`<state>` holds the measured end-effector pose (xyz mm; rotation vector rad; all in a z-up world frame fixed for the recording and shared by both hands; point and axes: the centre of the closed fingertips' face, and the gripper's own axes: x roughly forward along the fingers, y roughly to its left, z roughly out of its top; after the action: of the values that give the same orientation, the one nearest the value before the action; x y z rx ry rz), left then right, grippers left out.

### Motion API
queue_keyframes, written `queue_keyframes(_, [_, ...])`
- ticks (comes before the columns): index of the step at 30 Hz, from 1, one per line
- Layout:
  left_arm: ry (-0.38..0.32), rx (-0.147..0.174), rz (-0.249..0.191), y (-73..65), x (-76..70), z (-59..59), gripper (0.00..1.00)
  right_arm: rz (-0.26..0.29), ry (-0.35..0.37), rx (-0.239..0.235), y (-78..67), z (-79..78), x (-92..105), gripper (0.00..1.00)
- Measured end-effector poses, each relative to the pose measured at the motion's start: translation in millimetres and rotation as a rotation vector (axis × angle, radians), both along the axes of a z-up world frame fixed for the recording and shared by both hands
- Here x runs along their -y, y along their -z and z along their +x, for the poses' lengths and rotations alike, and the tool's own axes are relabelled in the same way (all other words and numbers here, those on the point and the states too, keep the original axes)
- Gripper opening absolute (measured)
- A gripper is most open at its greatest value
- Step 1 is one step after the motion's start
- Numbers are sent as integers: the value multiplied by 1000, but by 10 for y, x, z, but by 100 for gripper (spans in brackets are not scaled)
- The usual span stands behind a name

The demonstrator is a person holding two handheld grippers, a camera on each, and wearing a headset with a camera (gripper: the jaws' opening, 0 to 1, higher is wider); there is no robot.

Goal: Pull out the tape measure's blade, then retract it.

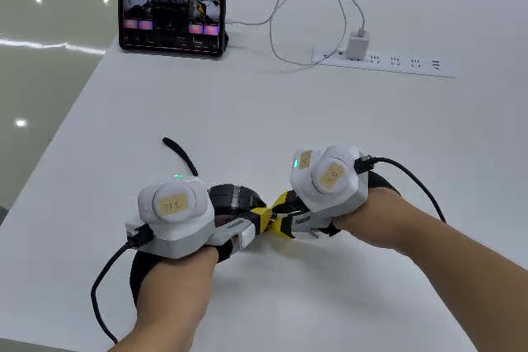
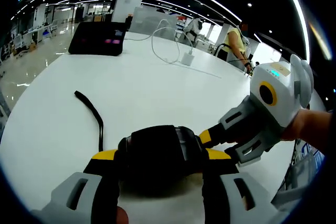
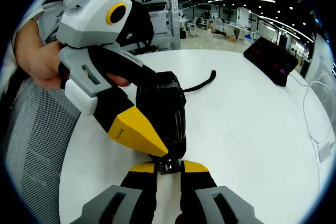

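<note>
- Nearest the headset camera, the person's left hand point(image 1: 169, 282) and right hand point(image 1: 375, 216) each hold a white-bodied tool from behind, low over the white tabletop point(image 1: 247, 113).
- Left tool point(image 2: 160, 158), black jaws with yellow tips: clenched on the black round-cased tape measure point(image 3: 168, 100), one jaw on either side of the case.
- Right tool point(image 3: 168, 172), same build: jaws drawn nearly together, pinching the small metal end hook point(image 3: 169, 165) at the mouth of the case.
- Location of the work: the tape measure lies between the two tools, near the person's edge of the tabletop. Whether the case rests on the surface or sits just above it cannot be told.
- No length of blade shows between hook and case; in my judgement the pull has not begun.
- Risk: the hook is small and held only at the jaw tips. A pull off the blade's line would likely twist it free.
- Risk: the case is round and smooth, so it may turn or slide in the left tool once the spring resists.
- Risk: a hook lost in mid-pull would let the blade whip back into the case.
- Risk: the thin black wrist strap point(image 1: 180, 154) lies loose on the tabletop just beyond the case and could snag.
- Pose: both wrists turn inward so the tools point at each other, tips touching. The left forearm enters from below, the right from the lower right.
</note>
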<state>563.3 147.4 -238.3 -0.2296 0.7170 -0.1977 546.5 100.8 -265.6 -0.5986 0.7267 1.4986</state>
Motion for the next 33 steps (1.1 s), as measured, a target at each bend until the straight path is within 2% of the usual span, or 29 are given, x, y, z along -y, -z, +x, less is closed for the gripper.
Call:
queue_keyframes(6, [6, 4, 2, -4, 4, 4, 60, 0, 6, 0, -14, 3, 6, 13])
queue_keyframes(14, [20, 2, 10, 1, 47, 16, 66, -7, 23, 0, -6, 20, 32, 21])
queue_keyframes(26, [30, 6, 8, -5, 43, 12, 67, -4, 31, 1, -23, 14, 51, 21])
queue_keyframes(30, [41, 22, 11, -32, 36, 13, 65, 17, 72, 10, -83, 29, 103, 23])
queue_keyframes(33, [70, 43, 31, -67, 42, 5, 66, 23, 96, 27, -97, 37, 153, 25])
